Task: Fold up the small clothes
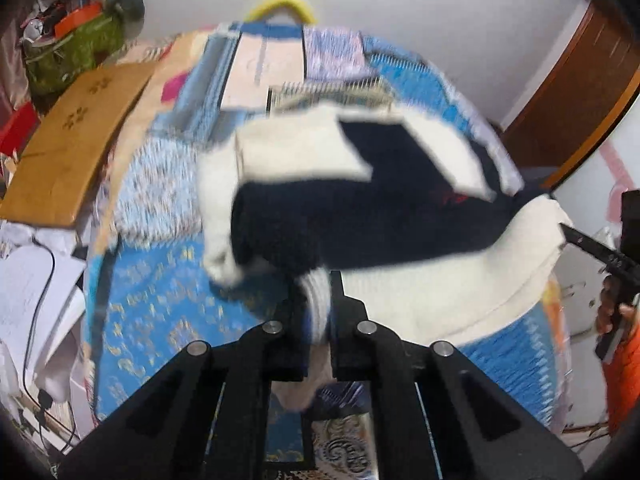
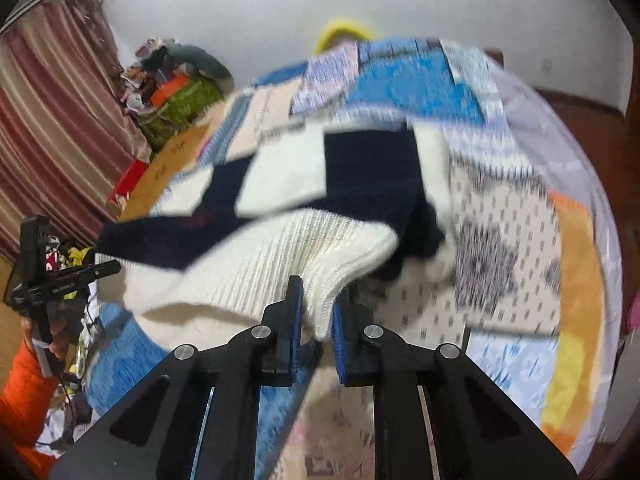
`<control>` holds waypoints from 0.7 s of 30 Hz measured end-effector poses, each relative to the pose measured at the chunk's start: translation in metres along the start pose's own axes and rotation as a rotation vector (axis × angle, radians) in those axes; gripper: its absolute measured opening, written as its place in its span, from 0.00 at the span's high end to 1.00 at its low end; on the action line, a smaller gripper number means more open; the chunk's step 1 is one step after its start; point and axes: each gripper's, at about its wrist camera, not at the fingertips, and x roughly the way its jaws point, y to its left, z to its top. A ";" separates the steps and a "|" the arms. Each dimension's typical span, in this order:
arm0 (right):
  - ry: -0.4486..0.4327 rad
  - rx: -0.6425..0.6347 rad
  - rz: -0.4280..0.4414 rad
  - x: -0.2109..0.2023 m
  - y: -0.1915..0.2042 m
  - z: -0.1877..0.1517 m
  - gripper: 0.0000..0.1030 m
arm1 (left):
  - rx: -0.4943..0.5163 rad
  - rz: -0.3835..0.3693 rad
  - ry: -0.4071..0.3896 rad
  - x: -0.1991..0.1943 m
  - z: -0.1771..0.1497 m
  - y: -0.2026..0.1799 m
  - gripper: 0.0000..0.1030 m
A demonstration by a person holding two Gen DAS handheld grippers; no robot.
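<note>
A small knitted sweater [image 1: 360, 208] in cream and navy blocks lies on a patchwork bed cover [image 1: 160, 288]. My left gripper [image 1: 318, 304] is shut on its ribbed hem near the bottom left corner. The same sweater [image 2: 280, 248] fills the middle of the right wrist view, where my right gripper [image 2: 318, 308] is shut on a fold of cream ribbed knit. The near edge of the garment hangs lifted between the two grips. Each gripper shows at the edge of the other's view, held by a hand. Both pictures are blurred.
A wooden board [image 1: 68, 152] and a cluttered pile with a green bag [image 1: 76, 52] stand left of the bed. Papers and cables [image 1: 36, 300] lie at the lower left. A striped curtain [image 2: 52, 128] hangs at left, a brown door [image 1: 568, 112] at right.
</note>
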 end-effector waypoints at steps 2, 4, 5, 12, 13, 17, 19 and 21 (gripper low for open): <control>-0.065 -0.024 -0.007 -0.008 0.005 0.019 0.88 | -0.012 -0.012 -0.043 -0.013 0.020 0.001 0.94; -0.103 -0.027 -0.009 -0.010 0.008 0.036 0.88 | -0.014 -0.002 -0.070 -0.018 0.038 0.001 0.94; -0.119 -0.029 -0.013 -0.009 0.010 0.045 0.88 | -0.021 -0.001 -0.080 -0.019 0.049 0.002 0.94; -0.177 -0.012 -0.052 0.002 0.007 0.092 0.89 | -0.089 0.024 -0.101 -0.004 0.105 0.022 0.94; -0.179 -0.002 -0.056 0.004 0.003 0.098 0.89 | -0.097 0.025 -0.097 0.001 0.110 0.025 0.94; -0.158 0.048 -0.084 0.027 -0.017 0.116 0.89 | -0.122 0.047 -0.059 0.036 0.128 0.036 0.94; -0.139 0.068 -0.092 0.037 -0.027 0.119 0.89 | -0.133 0.055 -0.029 0.056 0.132 0.042 0.94; -0.112 0.094 -0.107 0.054 -0.039 0.122 0.89 | -0.146 0.063 0.001 0.076 0.134 0.049 0.94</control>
